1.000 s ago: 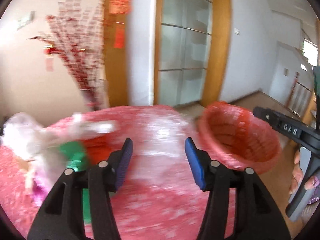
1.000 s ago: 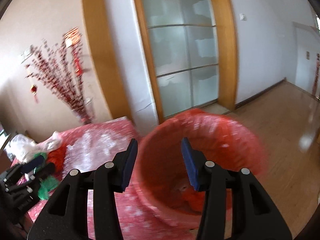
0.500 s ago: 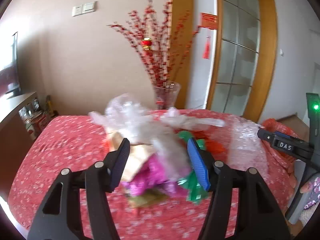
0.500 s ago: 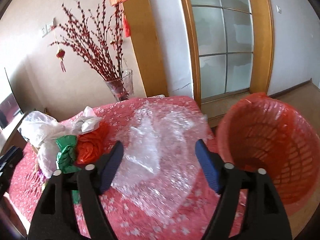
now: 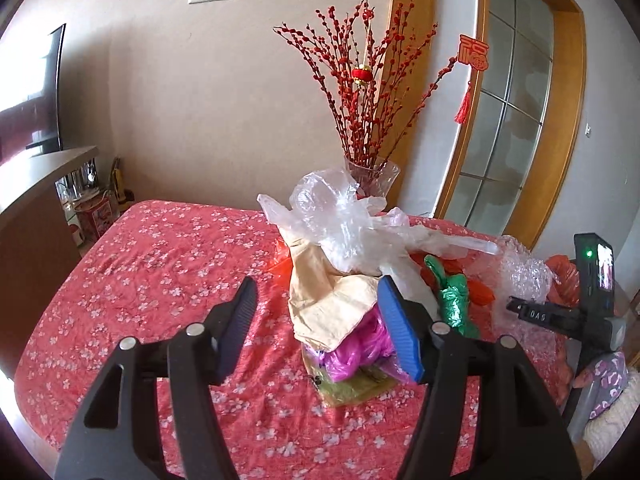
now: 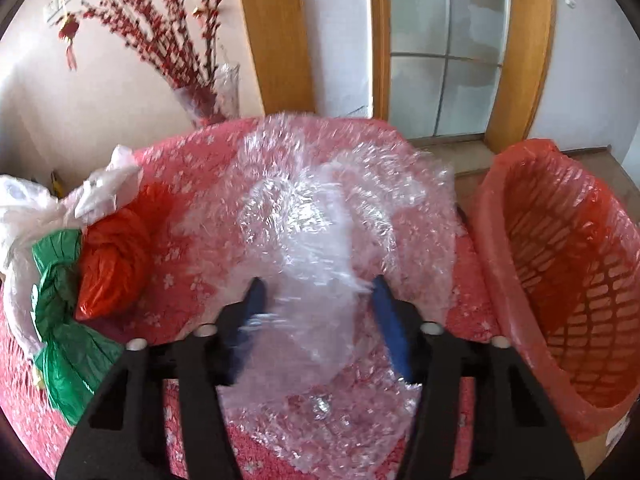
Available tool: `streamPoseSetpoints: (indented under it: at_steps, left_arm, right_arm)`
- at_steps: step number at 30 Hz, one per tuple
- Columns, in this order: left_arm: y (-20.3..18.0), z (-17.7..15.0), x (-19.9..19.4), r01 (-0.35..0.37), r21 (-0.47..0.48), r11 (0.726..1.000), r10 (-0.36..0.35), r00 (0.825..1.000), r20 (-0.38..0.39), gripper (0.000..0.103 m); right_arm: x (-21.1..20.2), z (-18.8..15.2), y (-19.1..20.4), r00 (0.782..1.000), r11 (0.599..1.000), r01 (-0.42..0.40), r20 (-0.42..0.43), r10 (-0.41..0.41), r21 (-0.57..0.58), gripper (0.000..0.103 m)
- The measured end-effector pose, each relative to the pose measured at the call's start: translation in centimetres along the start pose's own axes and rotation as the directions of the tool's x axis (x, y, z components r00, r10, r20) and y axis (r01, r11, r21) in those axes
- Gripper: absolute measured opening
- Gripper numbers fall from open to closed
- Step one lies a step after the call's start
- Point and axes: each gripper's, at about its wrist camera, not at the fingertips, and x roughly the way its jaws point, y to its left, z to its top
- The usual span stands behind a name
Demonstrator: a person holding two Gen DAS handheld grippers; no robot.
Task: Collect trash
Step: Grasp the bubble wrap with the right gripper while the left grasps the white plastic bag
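Note:
A trash pile lies on the red flowered tablecloth (image 5: pixel 160 272): a clear plastic bag (image 5: pixel 336 220), a beige paper bag (image 5: pixel 328 300), magenta plastic (image 5: pixel 360 352), a green bag (image 5: pixel 452 300) and an orange bag (image 6: pixel 116 264). My left gripper (image 5: pixel 318 328) is open just in front of the beige bag, touching nothing. To the right lies a crumpled sheet of bubble wrap (image 6: pixel 320 220). My right gripper (image 6: pixel 320 304) is closing on a raised fold of it, and the wrap fills the gap between the pads. An orange-red basket (image 6: pixel 560 280) stands beside the table's right edge.
A glass vase of red branches (image 5: pixel 372 176) stands at the back of the table by the wall. A low cabinet (image 5: pixel 36 208) is off to the left. A wooden-framed glass door (image 6: pixel 444 60) and wood floor lie behind the basket. A patterned sleeve (image 5: pixel 604 376) shows at right.
The left gripper swung left from the basket side to face the trash pile. The right gripper left the basket, came down over the bubble wrap, spread wide, then narrowed around a fold.

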Motion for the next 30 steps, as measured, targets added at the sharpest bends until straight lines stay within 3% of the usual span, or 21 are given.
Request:
streamPoseSetpoints:
  at_steps: [1, 4, 11, 20, 23, 27, 30]
  left_arm:
    - [-0.1, 0.1, 0.1, 0.002, 0.000, 1.000, -0.002, 1.000, 0.000, 0.062]
    - [-0.4, 0.3, 0.4, 0.007, 0.007, 1.000, -0.007, 1.000, 0.003, 0.062]
    - [-1.7, 2.7, 1.8, 0.006, 0.014, 1.000, -0.006, 1.000, 0.016, 0.062]
    - [-2.1, 6.1, 5.1, -0.050, 0.041, 0.998, 0.050, 0.999, -0.014, 0.059]
    - [-2.5, 6.3, 6.2, -0.067, 0.072, 0.995, 0.070, 0.997, -0.041, 0.047]
    - [-2.3, 6.1, 7.2, -0.031, 0.065, 0.997, 0.036, 0.995, -0.092, 0.009]
    - [-2.0, 6.0, 6.9, 0.016, 0.049, 0.999, -0.012, 0.996, -0.085, 0.004]
  right_arm:
    - [0.0, 0.0, 0.2, 1.000, 1.000, -0.006, -0.001, 0.006, -0.008, 0.031]
    - [-0.3, -0.3, 0.5, 1.000, 0.999, -0.019, -0.001, 0.019, -0.026, 0.013]
    - [-3.1, -1.2, 0.0, 0.997, 0.998, -0.061, 0.050, 0.063, -0.034, 0.009]
    - [-4.9, -1.3, -0.8, 0.991, 0.995, -0.101, 0.082, 0.103, -0.019, 0.009]
    - [-5.3, -1.7, -0.9, 0.991, 0.994, -0.106, 0.082, 0.107, -0.022, 0.009]
    - [-5.8, -1.9, -1.2, 0.990, 0.994, -0.111, 0.090, 0.112, -0.021, 0.009]
    - [-6.2, -1.9, -1.3, 0.989, 0.994, -0.110, 0.099, 0.112, -0.019, 0.009]
